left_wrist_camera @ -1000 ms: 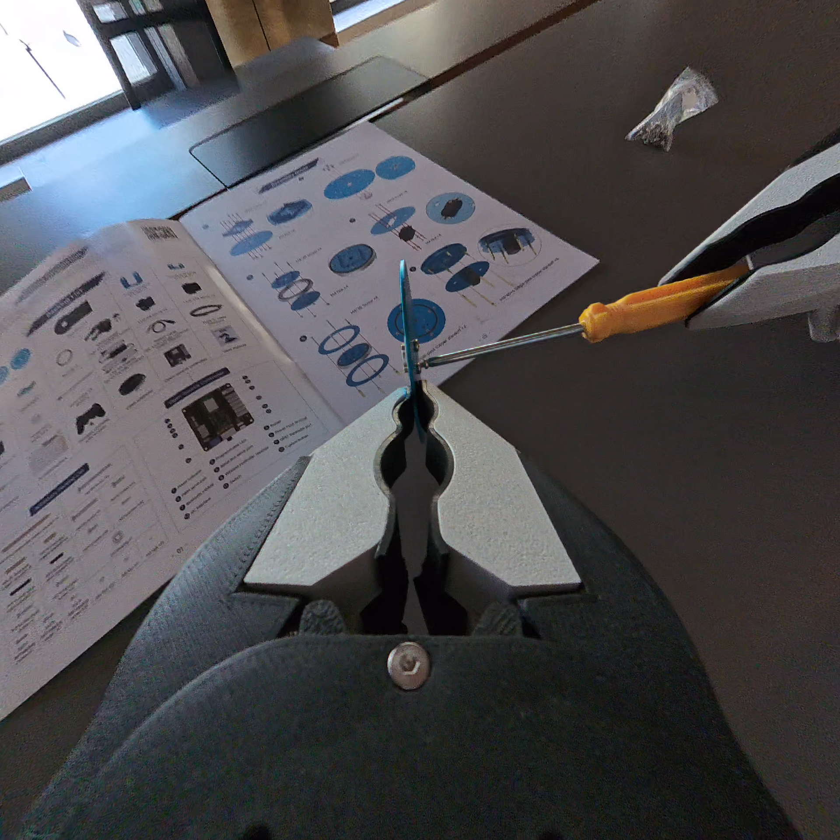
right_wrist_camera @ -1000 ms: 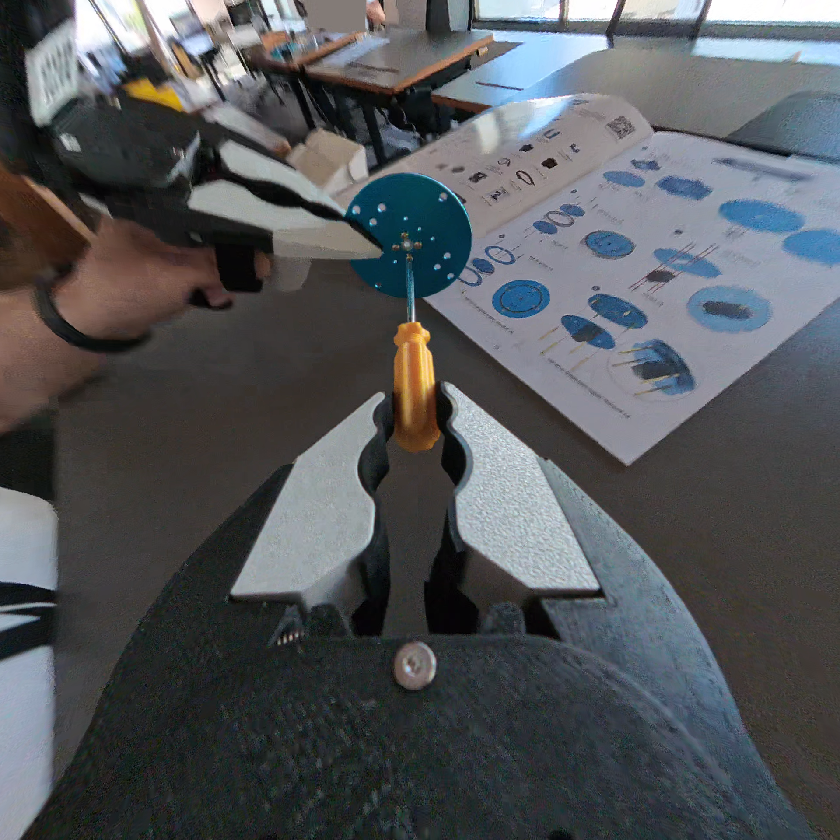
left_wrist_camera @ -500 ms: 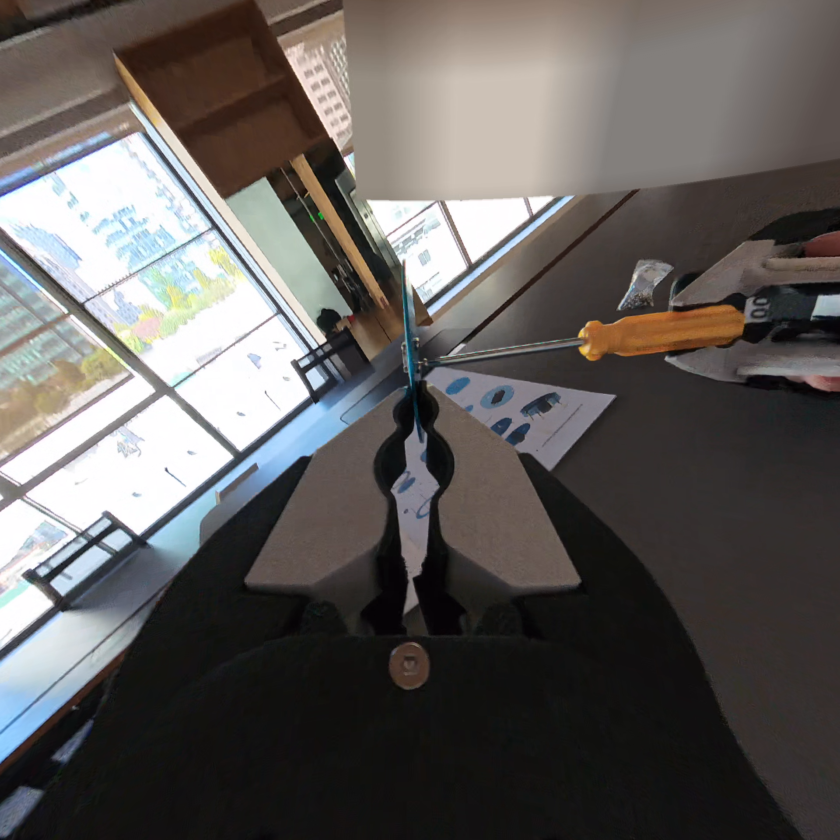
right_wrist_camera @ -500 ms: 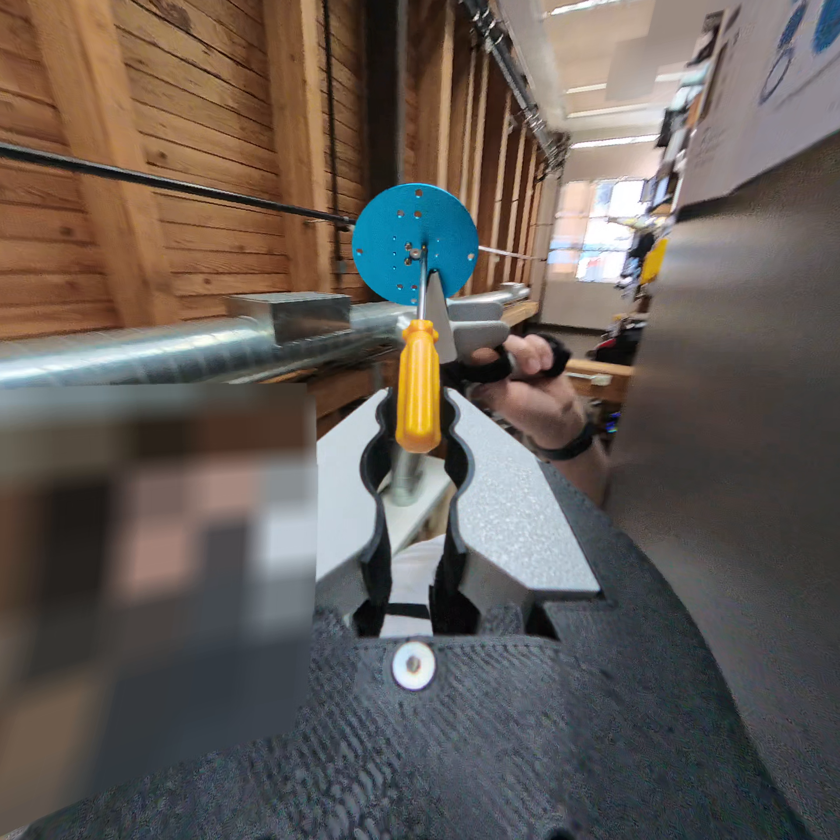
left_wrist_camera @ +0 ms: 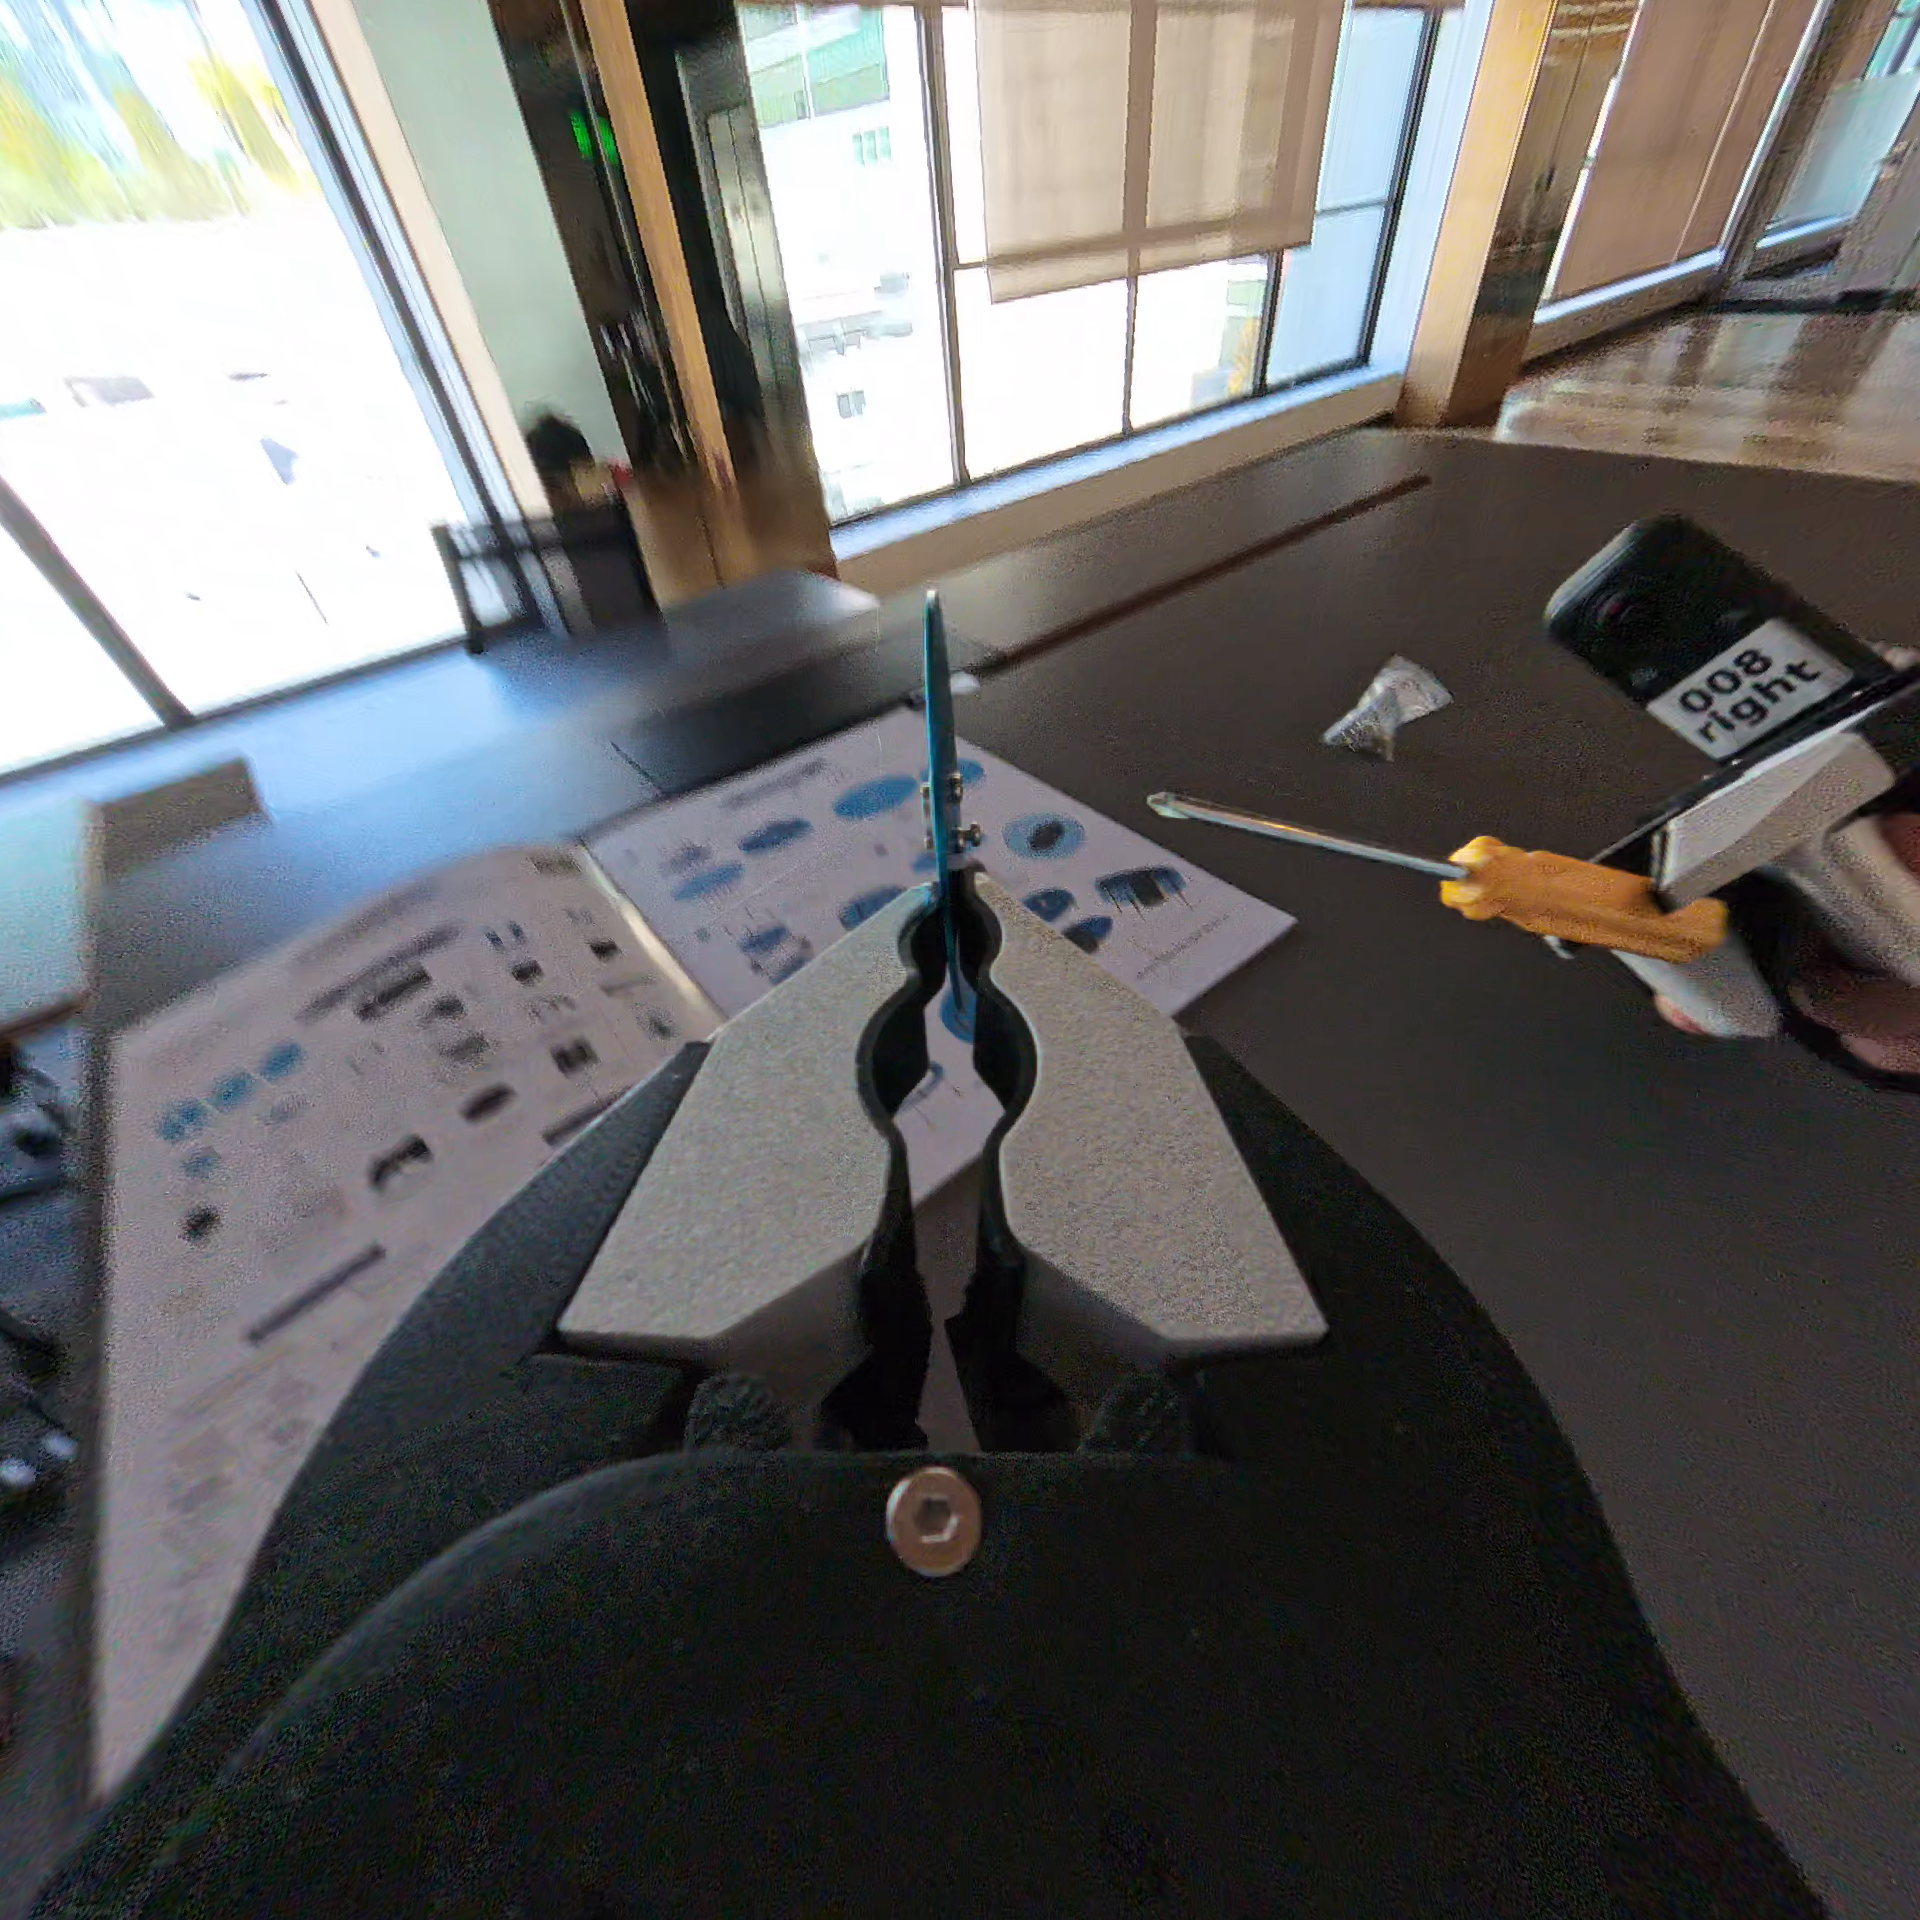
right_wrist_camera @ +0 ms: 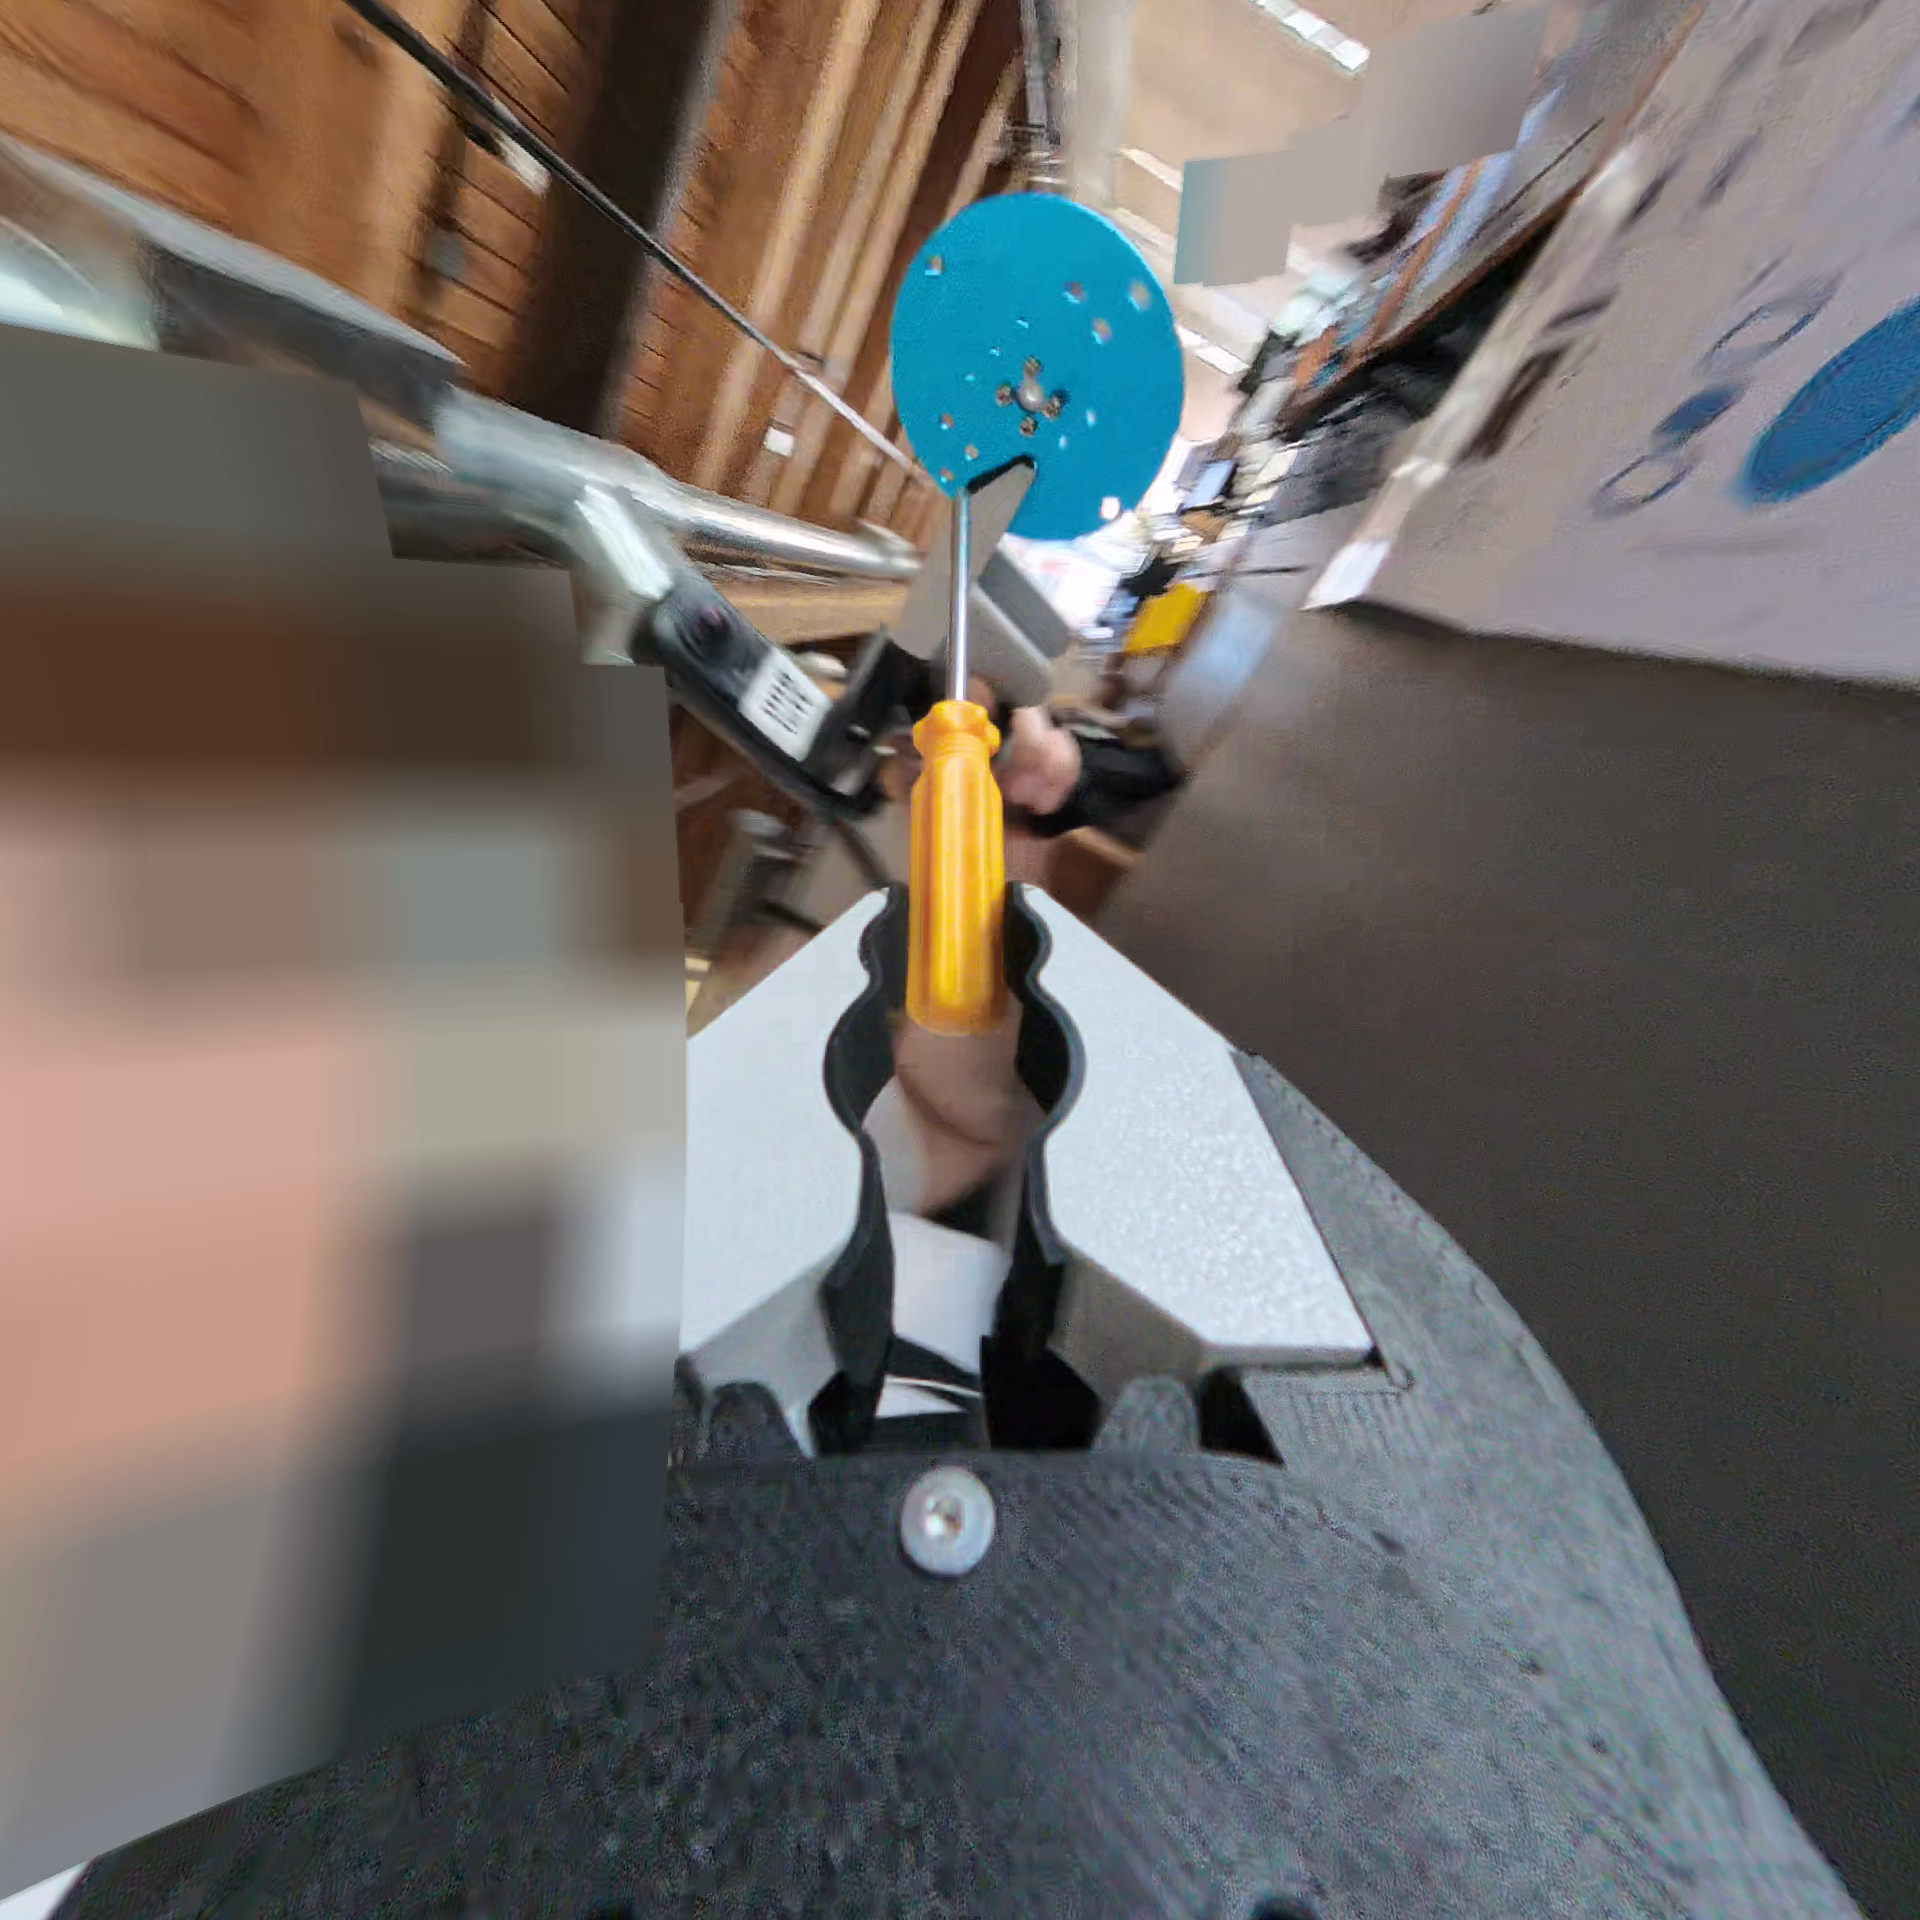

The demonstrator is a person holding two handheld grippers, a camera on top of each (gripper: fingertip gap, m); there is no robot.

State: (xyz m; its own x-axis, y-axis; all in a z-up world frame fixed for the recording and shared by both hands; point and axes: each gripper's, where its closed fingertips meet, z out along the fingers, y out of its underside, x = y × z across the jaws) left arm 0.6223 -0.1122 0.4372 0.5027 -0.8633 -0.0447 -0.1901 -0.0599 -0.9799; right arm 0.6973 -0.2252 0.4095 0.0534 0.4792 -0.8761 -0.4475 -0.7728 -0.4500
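Dark table point(left_wrist_camera: 1455, 1195), blue disc point(left_wrist_camera: 938, 748) in left hand-held gripper point(left_wrist_camera: 951, 914)

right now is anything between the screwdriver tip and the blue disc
Nothing visible. In the left wrist view the screwdriver tip hangs in open air to the right of the blue disc, apart from it. The left hand-held gripper pinches only the disc's lower edge.

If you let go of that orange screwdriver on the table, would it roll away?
Probably a little. The screwdriver has a round handle and thin round shaft, so it could roll on the smooth dark table. The handle's ridges may stop it soon. It looks stiff and light.
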